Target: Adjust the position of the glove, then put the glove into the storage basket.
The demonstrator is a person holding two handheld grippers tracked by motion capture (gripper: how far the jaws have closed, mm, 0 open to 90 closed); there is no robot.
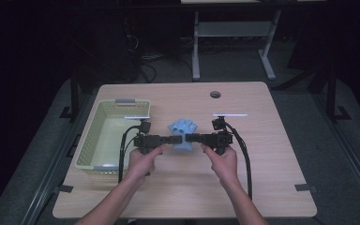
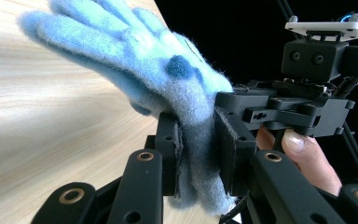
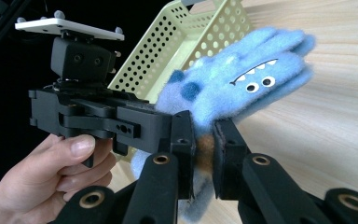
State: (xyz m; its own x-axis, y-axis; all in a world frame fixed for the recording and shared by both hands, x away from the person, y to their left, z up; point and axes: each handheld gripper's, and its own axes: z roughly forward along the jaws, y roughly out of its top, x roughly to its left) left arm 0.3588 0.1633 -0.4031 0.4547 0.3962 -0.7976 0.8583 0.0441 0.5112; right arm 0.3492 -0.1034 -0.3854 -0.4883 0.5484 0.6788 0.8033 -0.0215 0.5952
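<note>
While the table (image 1: 262,187) carries the basket (image 1: 86,154) at its left side, I hold a blue glove (image 1: 183,133) near the table's middle, just right of the basket. Its long axis runs away from me: fingers point toward the far edge, cuff toward me. My left tongs (image 1: 174,139) and right tongs (image 1: 187,138) meet at the cuff from opposite sides, each pinching its fabric. In the right gripper view a toothy face with two eyes shows on the glove.
</note>
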